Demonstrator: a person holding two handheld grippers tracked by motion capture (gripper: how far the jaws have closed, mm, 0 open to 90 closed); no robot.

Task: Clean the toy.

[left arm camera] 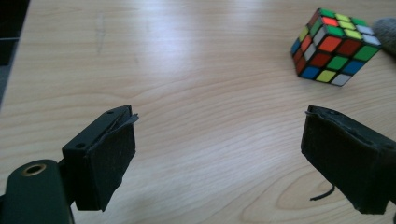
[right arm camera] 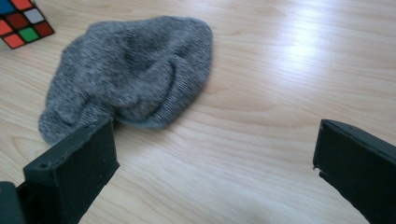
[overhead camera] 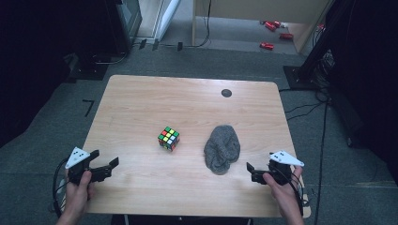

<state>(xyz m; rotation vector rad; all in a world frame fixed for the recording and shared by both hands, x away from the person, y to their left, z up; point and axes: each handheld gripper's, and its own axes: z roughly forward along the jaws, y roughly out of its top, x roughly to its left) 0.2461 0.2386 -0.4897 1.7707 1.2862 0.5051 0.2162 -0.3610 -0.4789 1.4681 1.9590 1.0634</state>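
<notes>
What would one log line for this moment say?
left gripper: open, empty | right gripper: open, empty | cube: on table | grey hat: flat beside cube

A light wooden table (overhead camera: 141,93) with a small dark round cap (overhead camera: 226,93) near its far edge stands on grey carpet (overhead camera: 56,126). Beyond it stands pale wooden furniture (overhead camera: 263,9), red objects (overhead camera: 267,46) lie scattered on the floor, black cables (overhead camera: 305,110) trail at the right, and the room's sides are dark.

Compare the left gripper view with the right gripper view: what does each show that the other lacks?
Left gripper view alone: the whole cube and the left gripper, jaws wide apart. Right gripper view alone: nearly the whole grey hat and the right gripper, also open. Both share the table, a piece of cube and a piece of hat.
</notes>
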